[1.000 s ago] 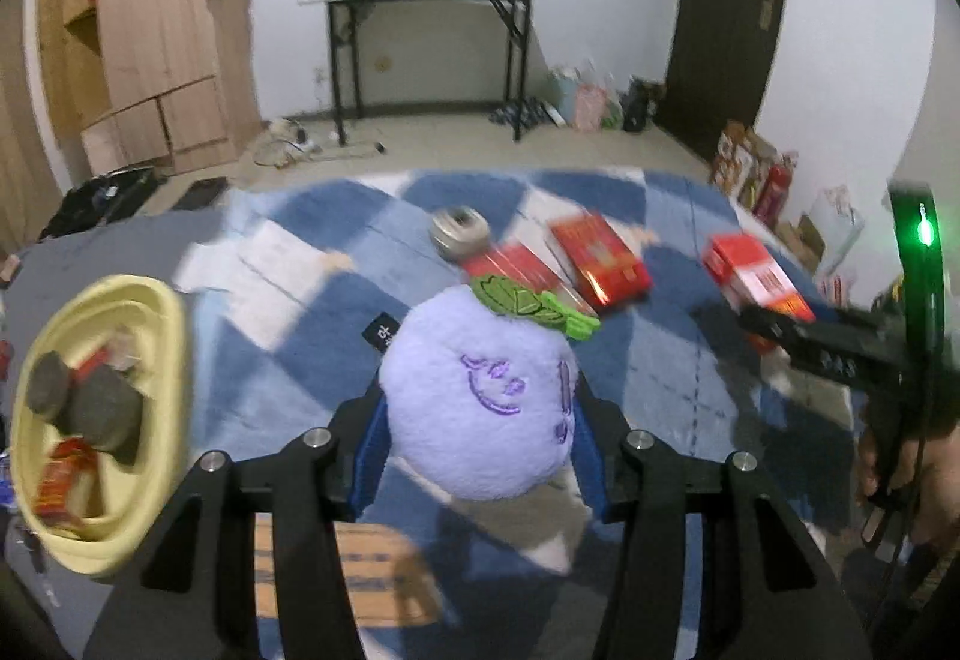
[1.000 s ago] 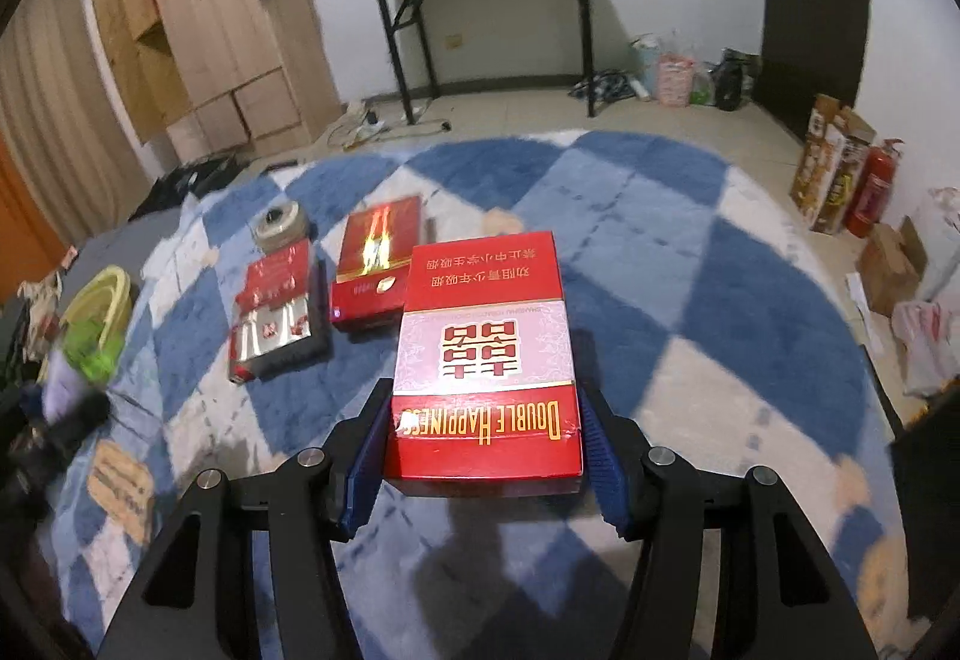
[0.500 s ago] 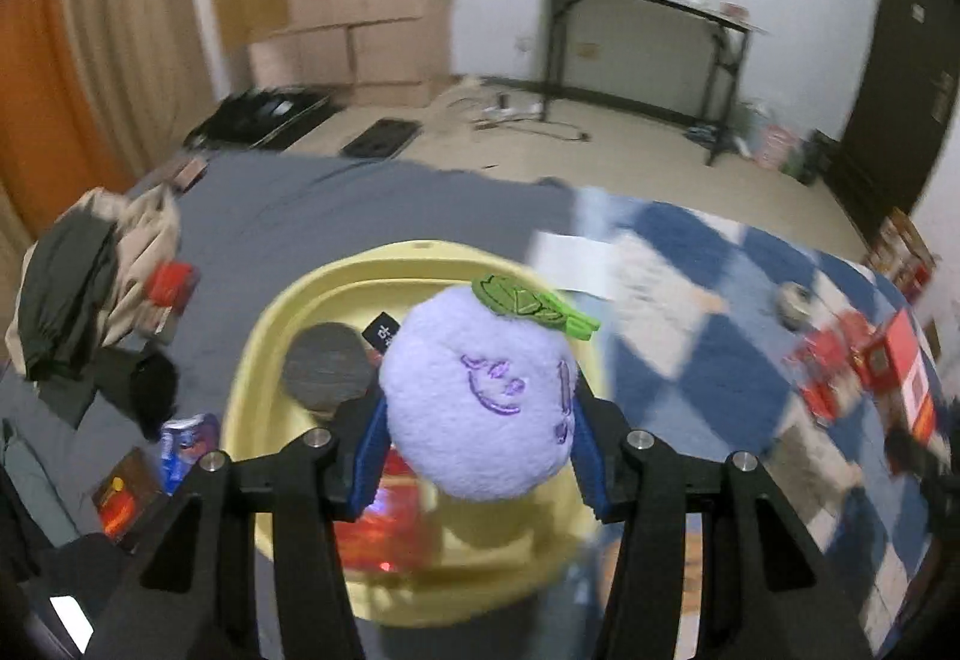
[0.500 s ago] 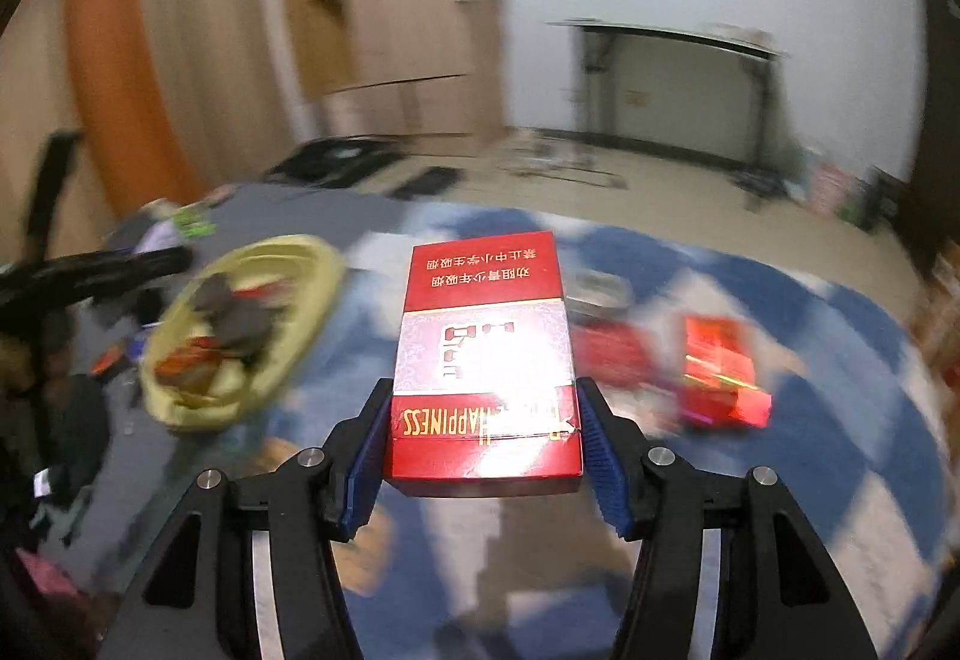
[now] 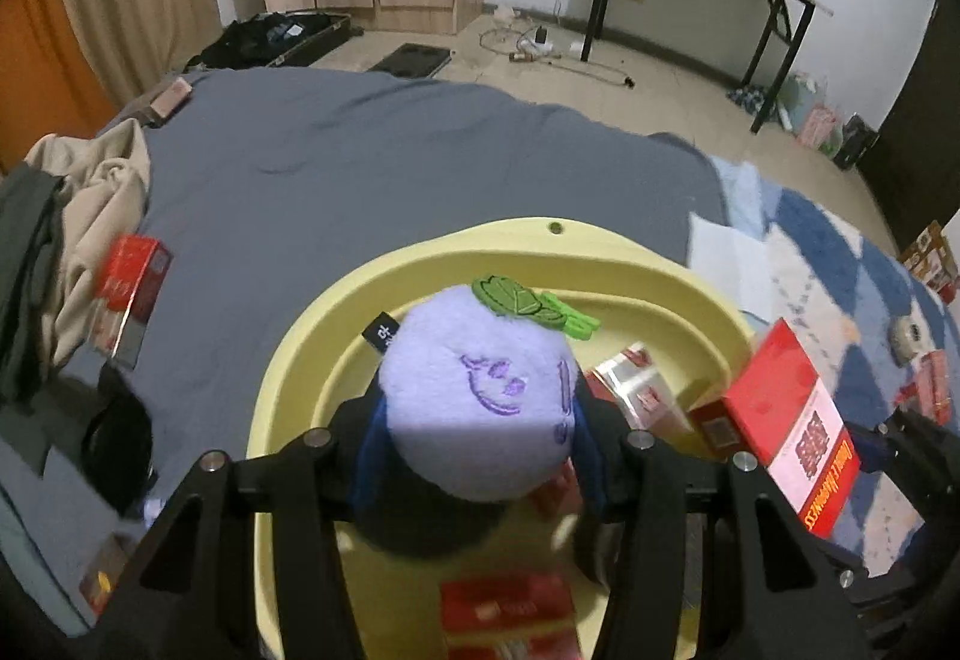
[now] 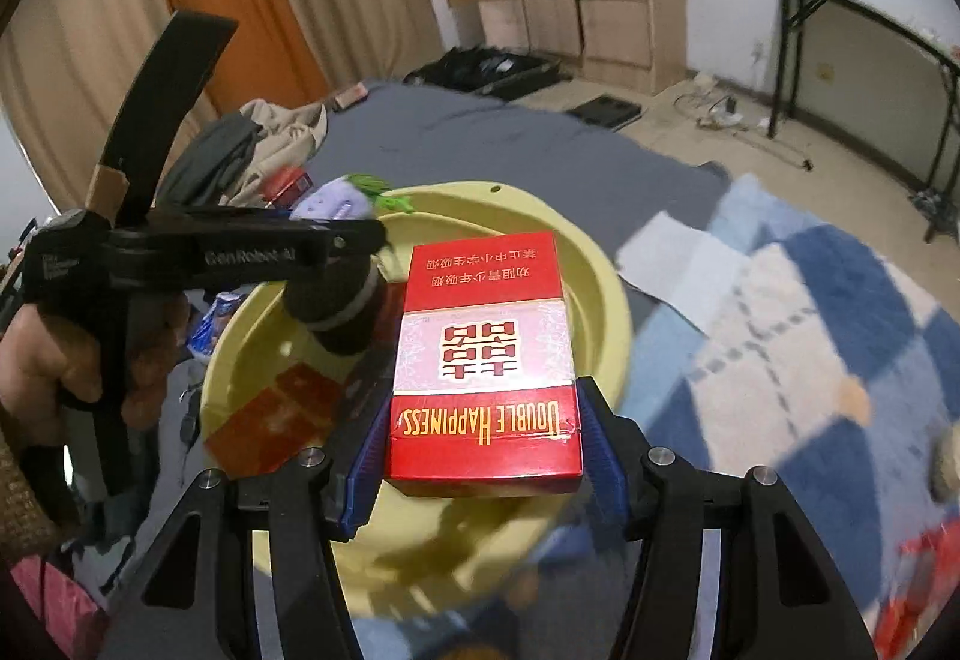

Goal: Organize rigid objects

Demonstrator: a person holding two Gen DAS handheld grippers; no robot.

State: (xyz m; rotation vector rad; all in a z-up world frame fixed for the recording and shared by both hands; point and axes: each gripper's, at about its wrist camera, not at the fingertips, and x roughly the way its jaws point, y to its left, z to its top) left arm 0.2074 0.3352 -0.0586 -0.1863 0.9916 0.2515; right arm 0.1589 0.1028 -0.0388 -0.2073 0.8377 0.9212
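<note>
My left gripper (image 5: 474, 438) is shut on a purple plush fruit (image 5: 480, 396) with a green leaf and hangs over the yellow basin (image 5: 540, 240). My right gripper (image 6: 480, 456) is shut on a red Double Happiness carton (image 6: 483, 360), held above the basin's (image 6: 600, 288) right side. In the left wrist view that carton (image 5: 786, 420) shows at the right, near the basin rim. The basin holds red boxes (image 5: 630, 384) and dark round pieces (image 6: 342, 306). In the right wrist view the left gripper (image 6: 354, 234) and the plush (image 6: 336, 201) sit over the basin's far left.
The basin rests on a grey sheet (image 5: 360, 168). A clothes pile (image 5: 72, 216) and a red box (image 5: 129, 294) lie at the left. A blue and white checked rug (image 6: 810, 312) with more red boxes spreads to the right. A person's hand (image 6: 42, 360) holds the left gripper.
Both grippers have swung left from the checked rug to above the yellow basin, each still carrying its object. The right gripper has closed in beside the left one.
</note>
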